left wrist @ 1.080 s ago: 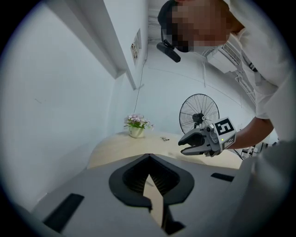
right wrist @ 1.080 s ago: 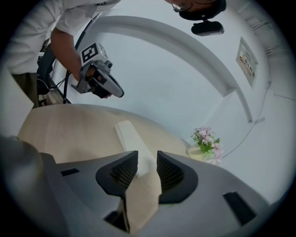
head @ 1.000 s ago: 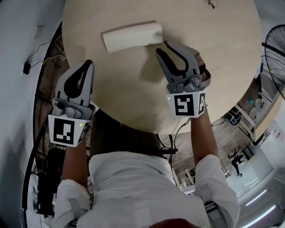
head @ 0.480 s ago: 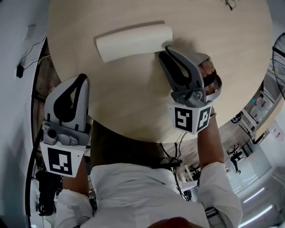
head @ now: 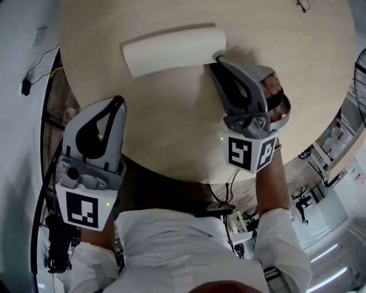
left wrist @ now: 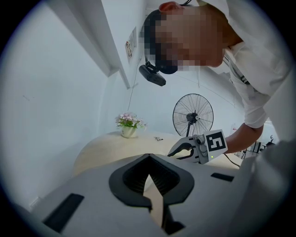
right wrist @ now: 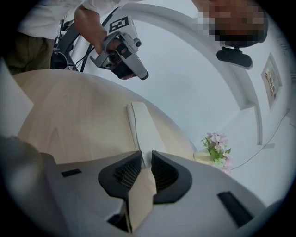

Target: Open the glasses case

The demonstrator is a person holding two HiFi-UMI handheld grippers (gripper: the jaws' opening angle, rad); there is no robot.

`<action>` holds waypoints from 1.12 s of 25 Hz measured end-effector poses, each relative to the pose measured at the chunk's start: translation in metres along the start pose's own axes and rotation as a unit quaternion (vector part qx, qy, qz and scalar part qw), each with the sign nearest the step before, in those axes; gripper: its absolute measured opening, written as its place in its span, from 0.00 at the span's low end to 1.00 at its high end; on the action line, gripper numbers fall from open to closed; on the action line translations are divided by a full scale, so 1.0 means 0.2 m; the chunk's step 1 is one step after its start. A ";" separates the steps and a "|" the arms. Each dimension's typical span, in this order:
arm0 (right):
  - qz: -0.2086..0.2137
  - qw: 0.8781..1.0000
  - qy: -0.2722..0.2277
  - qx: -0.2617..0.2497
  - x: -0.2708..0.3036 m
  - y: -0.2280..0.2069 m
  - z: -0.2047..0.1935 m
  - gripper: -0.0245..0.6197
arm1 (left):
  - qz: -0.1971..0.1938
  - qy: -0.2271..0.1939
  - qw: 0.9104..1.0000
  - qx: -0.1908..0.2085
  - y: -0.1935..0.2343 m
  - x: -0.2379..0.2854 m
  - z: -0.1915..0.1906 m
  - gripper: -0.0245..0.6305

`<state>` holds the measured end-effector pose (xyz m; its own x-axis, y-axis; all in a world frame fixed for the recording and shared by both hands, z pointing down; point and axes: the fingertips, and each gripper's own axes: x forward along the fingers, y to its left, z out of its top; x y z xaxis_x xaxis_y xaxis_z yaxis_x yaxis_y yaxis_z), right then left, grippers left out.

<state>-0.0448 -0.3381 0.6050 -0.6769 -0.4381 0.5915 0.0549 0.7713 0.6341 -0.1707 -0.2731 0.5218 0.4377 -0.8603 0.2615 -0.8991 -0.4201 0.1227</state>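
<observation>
A white glasses case [head: 171,48] lies closed on the round wooden table [head: 171,131], toward the far side. My right gripper [head: 216,58] sits just off the case's right end with its jaws a narrow gap apart and nothing between them. In the right gripper view, the case [right wrist: 143,125] stretches away straight ahead of the right gripper [right wrist: 146,159]. My left gripper [head: 117,103] hovers over the near left table edge, well short of the case. Its tips meet in the left gripper view [left wrist: 148,157], and it holds nothing.
A small pot of flowers [left wrist: 128,126] stands at the table's far side. A pair of glasses [head: 303,6] lies near the far edge. A standing fan [left wrist: 193,115] is beyond the table on the right. Cables [head: 43,63] hang off the left side.
My right gripper has moved forward until its tips are at the case's right end. My left gripper has drawn back toward the near table edge.
</observation>
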 end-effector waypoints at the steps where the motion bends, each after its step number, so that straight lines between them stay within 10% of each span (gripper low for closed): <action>1: 0.002 1.000 -0.001 -0.001 0.00 0.00 0.00 0.15 | 0.000 0.001 1.000 -0.001 0.00 0.00 -0.01 0.06; 28: 0.074 0.985 -0.108 0.110 0.18 -0.44 0.18 0.10 | 0.000 0.009 1.000 -0.008 0.05 -0.05 -0.06 0.06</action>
<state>-0.1008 -0.4057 0.5529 -0.8147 -0.2242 0.5348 0.0199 0.9108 0.4123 -0.1831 -0.2655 0.5320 0.4373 -0.8548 0.2796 -0.8993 -0.4149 0.1381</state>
